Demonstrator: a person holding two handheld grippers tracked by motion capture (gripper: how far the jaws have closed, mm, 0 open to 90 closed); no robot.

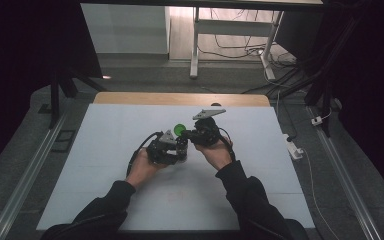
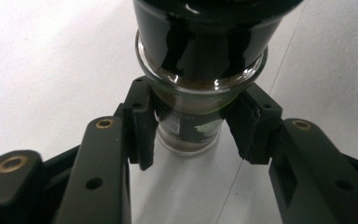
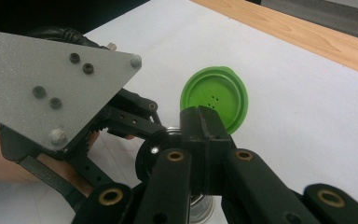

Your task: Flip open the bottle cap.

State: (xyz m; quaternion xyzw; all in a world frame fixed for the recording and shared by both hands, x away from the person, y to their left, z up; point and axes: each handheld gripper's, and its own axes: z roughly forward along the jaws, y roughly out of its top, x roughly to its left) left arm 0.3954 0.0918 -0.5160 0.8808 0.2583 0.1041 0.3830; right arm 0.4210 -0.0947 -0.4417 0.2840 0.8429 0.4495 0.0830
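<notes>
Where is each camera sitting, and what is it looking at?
High view: above the table, looking forward and down; both forearms, left gripper, right gripper.
Left gripper view: on the left gripper, its jaws clamping a glass jar.
Right gripper view: on the right gripper, jaws closed by a green lid.
Shared: high and right gripper views both show the lid.

Lab/test-rig setting. White work table [image 1: 105,150] w/ wood edge sits between black curtains [image 1: 25,60] and floor rails [image 1: 25,180]. Loose cables [image 1: 240,50] and a power strip [image 1: 294,149] lie on grey floor.
</notes>
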